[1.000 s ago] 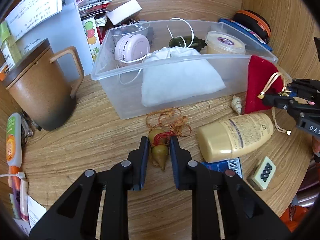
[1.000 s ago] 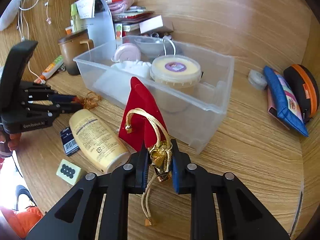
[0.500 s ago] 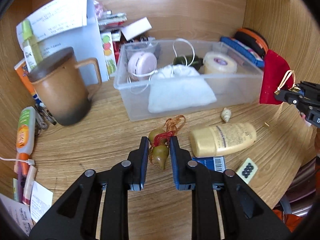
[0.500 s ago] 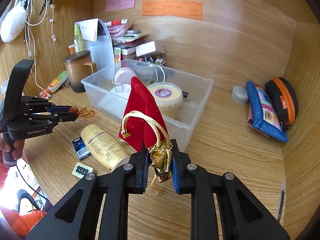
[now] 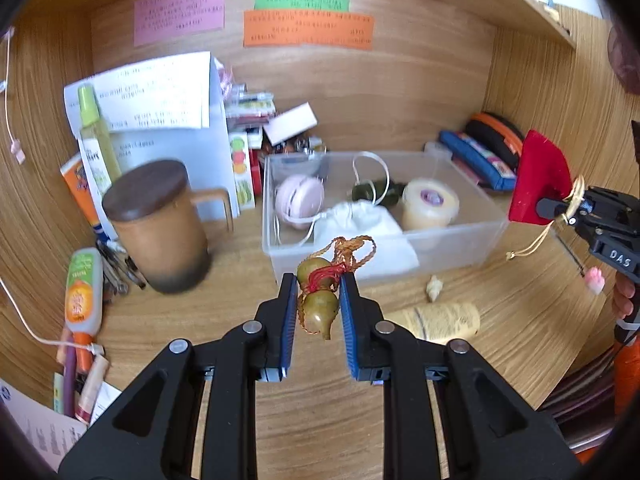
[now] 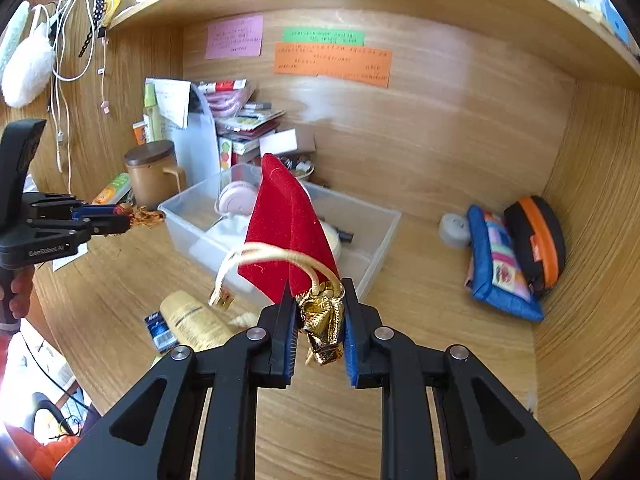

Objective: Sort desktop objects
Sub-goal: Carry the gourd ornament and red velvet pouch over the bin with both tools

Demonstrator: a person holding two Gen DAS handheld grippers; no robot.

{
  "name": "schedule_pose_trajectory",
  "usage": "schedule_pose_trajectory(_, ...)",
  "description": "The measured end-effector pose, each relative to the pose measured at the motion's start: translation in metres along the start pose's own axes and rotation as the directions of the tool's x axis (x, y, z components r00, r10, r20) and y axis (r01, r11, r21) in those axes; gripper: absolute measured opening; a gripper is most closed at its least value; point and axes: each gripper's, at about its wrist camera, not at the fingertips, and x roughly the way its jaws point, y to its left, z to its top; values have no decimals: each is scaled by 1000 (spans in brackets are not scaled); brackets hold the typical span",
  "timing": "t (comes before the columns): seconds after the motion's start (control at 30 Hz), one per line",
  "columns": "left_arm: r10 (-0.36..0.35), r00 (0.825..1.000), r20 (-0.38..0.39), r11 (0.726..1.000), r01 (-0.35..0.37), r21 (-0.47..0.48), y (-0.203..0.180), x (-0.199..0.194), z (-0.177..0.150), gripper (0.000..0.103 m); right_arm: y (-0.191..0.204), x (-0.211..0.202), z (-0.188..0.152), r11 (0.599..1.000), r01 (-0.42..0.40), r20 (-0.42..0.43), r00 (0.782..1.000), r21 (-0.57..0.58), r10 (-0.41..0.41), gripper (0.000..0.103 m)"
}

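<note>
The left tool [image 5: 319, 300] is clamped on a gourd charm [image 5: 318, 304], the right tool [image 6: 320, 316] on a red pouch [image 6: 286, 232] by its gold neck, both held above the table [image 6: 420, 308] near the clear bin [image 5: 452, 240]. The dangling cords could snag the bin's rim, or the smooth gourd could slip out.

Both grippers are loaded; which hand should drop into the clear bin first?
Left, probably. The left gripper holds the gourd charm right before the clear bin; the right gripper holds the red pouch off its side.

Glossy gourd charm [image 5: 318, 312], red velvet pouch [image 6: 286, 228], clear plastic bin [image 5: 452, 242], wood-grain desk [image 5: 224, 320]
</note>
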Motion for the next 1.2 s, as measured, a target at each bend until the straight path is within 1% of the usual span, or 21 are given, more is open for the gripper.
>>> schedule_pose_trajectory(0.2, -12, 1000, 20, 1000, 12, 8, 0, -5, 18, 20, -4, 3, 18, 1000, 7, 21, 1000, -11, -6, 17)
schedule_pose_trajectory(0.43, -27, 999, 42, 1000, 27, 8, 2, -4, 38, 20, -5, 17, 43, 1000, -1, 29, 1000, -27, 2, 17)
schedule_pose_trajectory(0.57, -36, 998, 44, 999, 36, 4, 4, 1, 49, 20, -2, 25, 60, 999, -4, 41, 999, -48, 6, 17)
schedule_pose_trajectory(0.77, -54, 998, 36, 998, 54, -9, 10, 15, 66, 20, 7, 44, 84, 996, -31, 45, 998, -80, 35, 17)
schedule_pose_trajectory(0.9, -63, 998, 18, 998, 64, -17, 12, 29, 72, 20, 17, 66, 93, 994, -67, 17, 997, -89, 69, 17)
schedule_pose_trajectory(1.0, -65, 998, -3, 998, 65, -16, 12, 43, 74, 20, 24, 85, 95, 991, -100, -20, 995, -90, 99, 17)
schedule_pose_trajectory(1.2, -68, 995, -72, 998, 68, -14, 13, 74, 70, 20, 38, 128, 95, 986, -122, -114, 988, -117, 109, 17)
